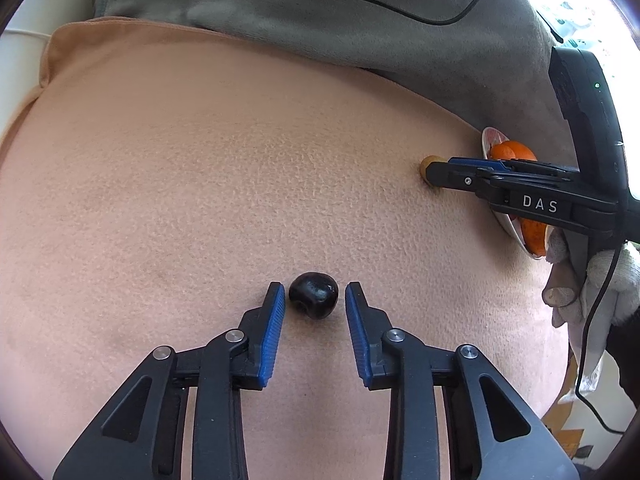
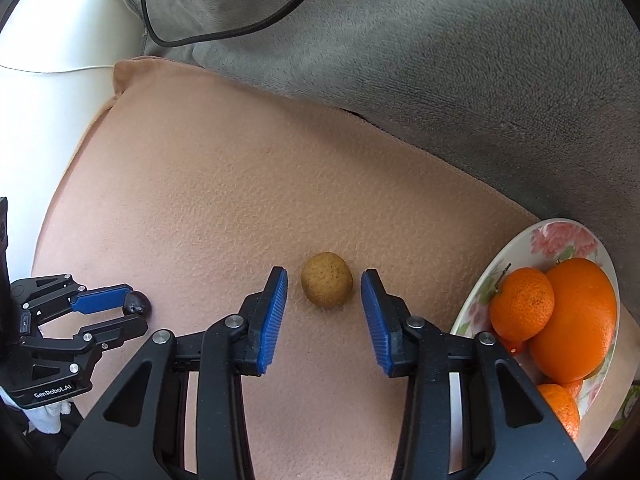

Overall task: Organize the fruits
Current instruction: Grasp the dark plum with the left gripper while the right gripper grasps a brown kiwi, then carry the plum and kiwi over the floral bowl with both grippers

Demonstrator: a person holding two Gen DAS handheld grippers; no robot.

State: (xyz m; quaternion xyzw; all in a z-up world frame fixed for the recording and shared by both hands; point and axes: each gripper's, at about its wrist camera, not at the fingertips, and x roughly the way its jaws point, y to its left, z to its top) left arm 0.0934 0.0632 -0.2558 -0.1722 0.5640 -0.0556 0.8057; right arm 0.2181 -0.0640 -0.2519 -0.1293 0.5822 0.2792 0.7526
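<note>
A: Why are both tools down low on the peach-coloured cushion (image 1: 200,184)?

B: Each one brackets a loose fruit. The left gripper (image 1: 314,300) has its jaws apart around the small, glossy, near-black round fruit (image 1: 313,294), neither pad touching yet. The right gripper (image 2: 324,285) is likewise spread around the small, tan, speckled round fruit (image 2: 327,284).

A: Where would they go?

B: Probably the flowered ceramic plate (image 2: 560,236), just right of the tan fruit and already holding several oranges (image 2: 572,320).

A: Anything in the way?

B: Little. A black cable (image 2: 224,32) lies on the grey plush blanket (image 2: 440,80) behind, well apart. The dark fruit may be a plum; it's hard to say.
</note>
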